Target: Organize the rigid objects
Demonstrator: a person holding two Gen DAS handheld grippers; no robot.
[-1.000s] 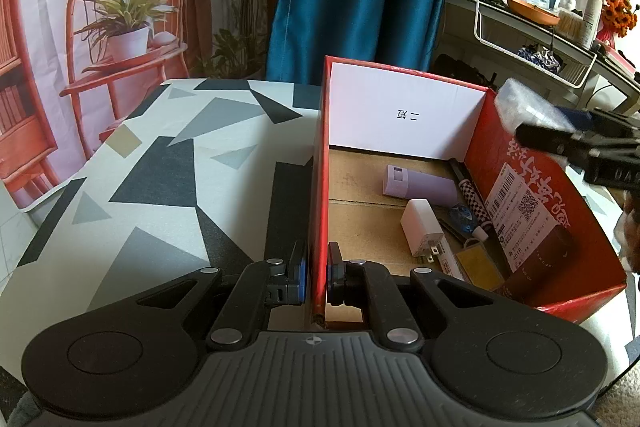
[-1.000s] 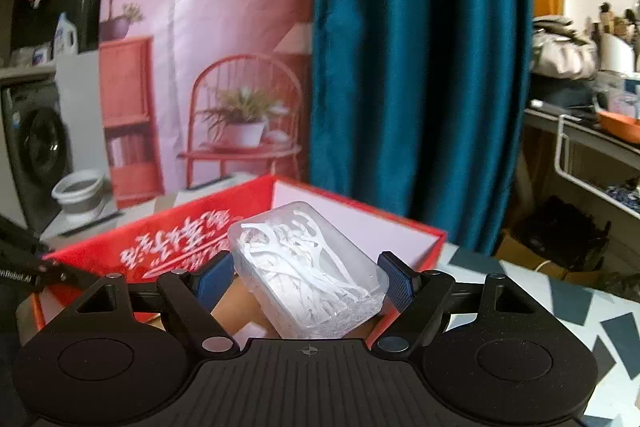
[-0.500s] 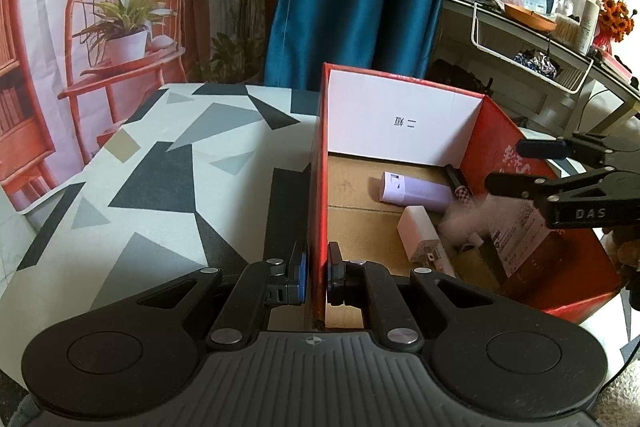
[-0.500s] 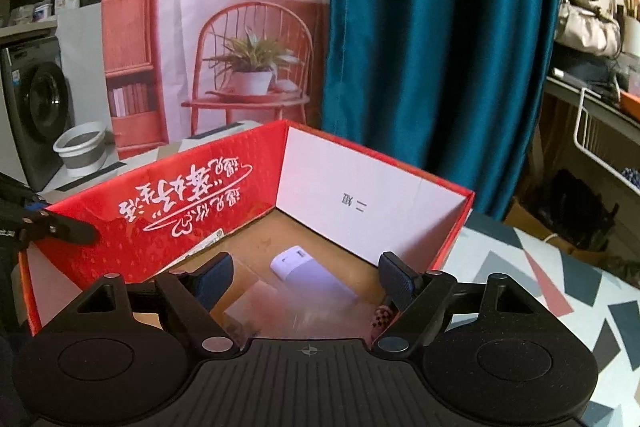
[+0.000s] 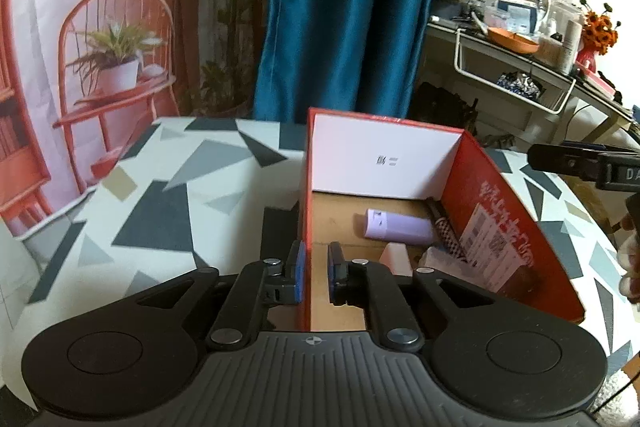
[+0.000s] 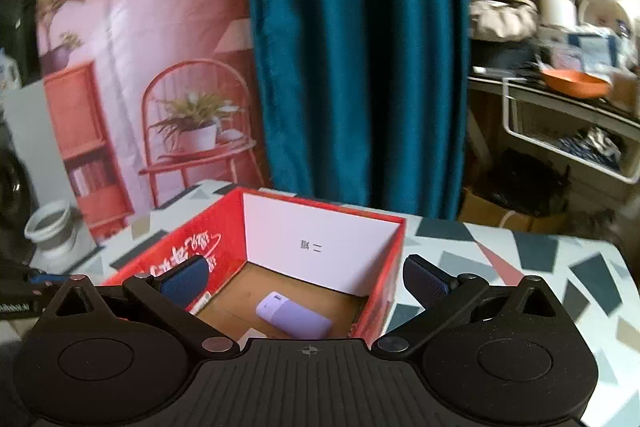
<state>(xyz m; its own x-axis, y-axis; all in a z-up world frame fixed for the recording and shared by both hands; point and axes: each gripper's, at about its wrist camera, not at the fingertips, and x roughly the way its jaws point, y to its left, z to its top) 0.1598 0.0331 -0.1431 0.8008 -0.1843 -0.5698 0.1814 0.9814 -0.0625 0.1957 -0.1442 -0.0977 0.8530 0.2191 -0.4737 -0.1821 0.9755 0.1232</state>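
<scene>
From my left wrist camera I see my left gripper (image 5: 316, 275) pinching the near left wall of the red box (image 5: 516, 227), one blue pad outside the wall and one inside, closed tight onto the cardboard. The box sits on the table (image 5: 160, 203) with its grey and black triangle pattern. This view looks down the length of the box, so it gives me the contents: a lilac tube (image 5: 398, 227) lying on the brown floor near the white far wall, a checkered stick-like item (image 5: 444, 229) just beside it against the right wall, and pale white items (image 5: 396, 257) closer to me, partly hidden behind my own finger linkage. I cannot make out what those are. At the right edge the other tool's black fingertip pokes in above the box's right rim.

My right wrist camera shows what the left cannot: my right gripper (image 6: 306, 277) with its fingers spread wide and nothing between them, raised above the box (image 6: 384, 263). From here only the lilac tube (image 6: 294, 313) is clearly in sight; the rest is cut off by the gripper body. The blue curtain (image 6: 356, 59) hangs behind the table.
</scene>
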